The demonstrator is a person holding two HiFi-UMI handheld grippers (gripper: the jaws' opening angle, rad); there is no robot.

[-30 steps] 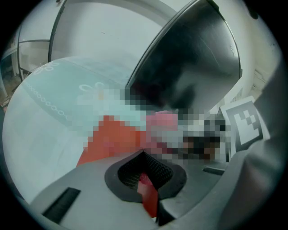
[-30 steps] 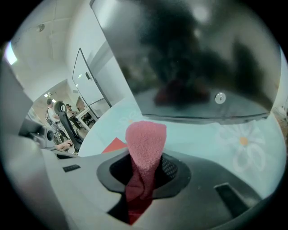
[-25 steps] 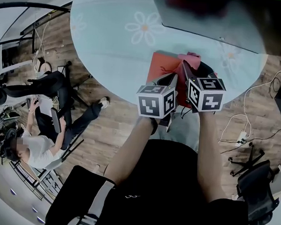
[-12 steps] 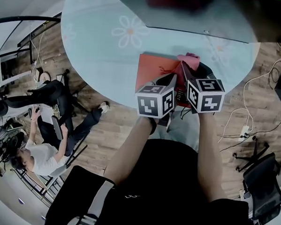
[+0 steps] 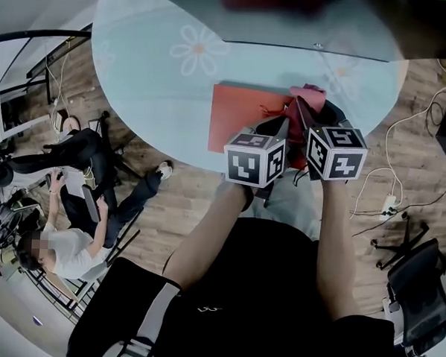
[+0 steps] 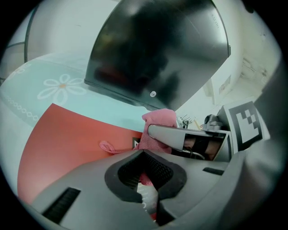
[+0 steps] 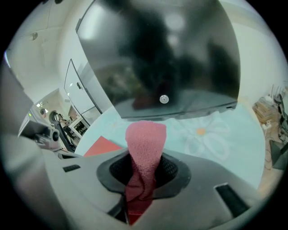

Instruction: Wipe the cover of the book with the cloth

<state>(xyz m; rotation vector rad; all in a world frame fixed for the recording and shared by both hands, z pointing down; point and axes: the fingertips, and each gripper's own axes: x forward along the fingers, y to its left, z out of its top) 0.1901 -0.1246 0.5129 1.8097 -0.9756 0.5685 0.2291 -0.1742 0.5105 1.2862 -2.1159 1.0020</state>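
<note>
The book (image 5: 241, 119) lies flat, red cover up, near the edge of a round table (image 5: 161, 74). The table is covered in pale blue with white daisy prints (image 5: 196, 49). Beyond the book a large dark panel (image 5: 306, 22) stands on the tabletop, and its glossy face fills the top of both gripper views.

The left gripper (image 5: 276, 126) sits at the book's near edge. Its jaws are drawn together there, with a strip of red and white from the book showing in the narrow slot between them. The right gripper (image 5: 297, 107) is just right of the book's far right corner. Its jaws are clamped on the pink cloth (image 7: 143, 152), which stands up out of them in a folded tongue. In the left gripper view the cloth (image 6: 159, 123) rests against the book's right side, with a thin pink loop trailing onto the cover.

Nearer than the book, past the table edge, the floor (image 5: 184, 202) is wood planking. Far left of the book a person (image 5: 59, 251) sits among office chairs. To the book's right, white cables run to a power strip (image 5: 389, 201).
</note>
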